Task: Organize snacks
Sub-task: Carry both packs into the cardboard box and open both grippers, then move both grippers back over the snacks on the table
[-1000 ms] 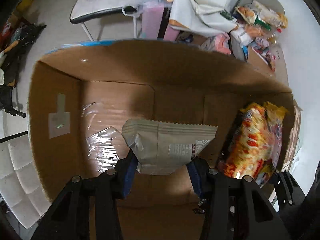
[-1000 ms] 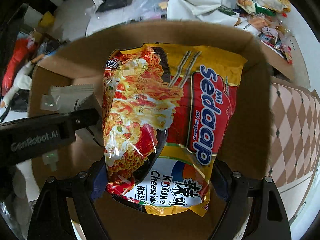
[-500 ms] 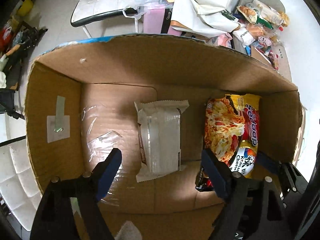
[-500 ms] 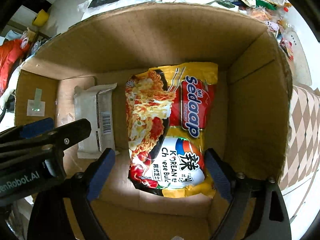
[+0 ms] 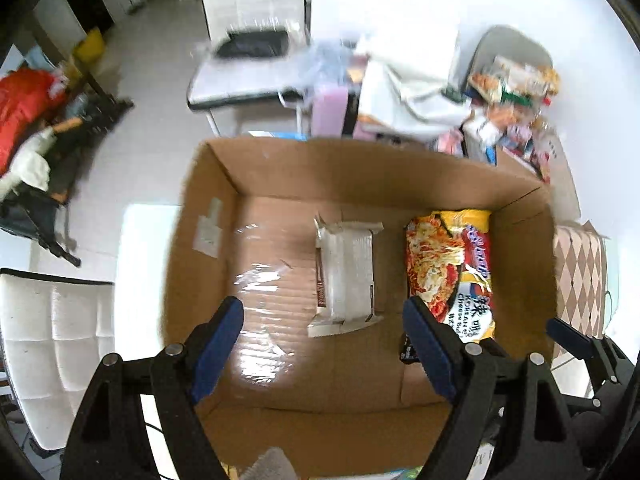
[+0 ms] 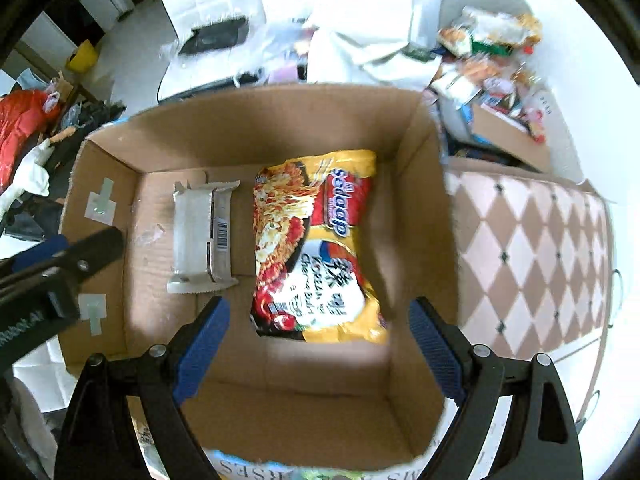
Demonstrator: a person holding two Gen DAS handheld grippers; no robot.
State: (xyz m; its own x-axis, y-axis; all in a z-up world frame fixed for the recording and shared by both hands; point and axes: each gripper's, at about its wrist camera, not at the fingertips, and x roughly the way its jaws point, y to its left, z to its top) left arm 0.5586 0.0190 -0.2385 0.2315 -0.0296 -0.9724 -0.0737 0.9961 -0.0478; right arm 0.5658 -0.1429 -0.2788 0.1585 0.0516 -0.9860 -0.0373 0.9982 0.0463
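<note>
a cluttered white-floored room surrounds an open cardboard box [image 5: 520,264], with a heap of loose snacks [image 6: 492,40] beyond its far right corner. the left gripper [image 5: 324,340] hangs above the box, jaws spread wide and empty; the grey packet [image 5: 346,272] lies flat just ahead of it. the right gripper [image 6: 320,344] is likewise wide open and empty, the yellow noodle pack [image 6: 316,248] lying flat ahead between its fingers, beside the grey packet.

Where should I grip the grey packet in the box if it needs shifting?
Come straight down and pinch the grey packet across its narrow width at mid-length. It lies flat on the cardboard box floor, apart from the noodle packet, leaving finger room on both sides.
</note>
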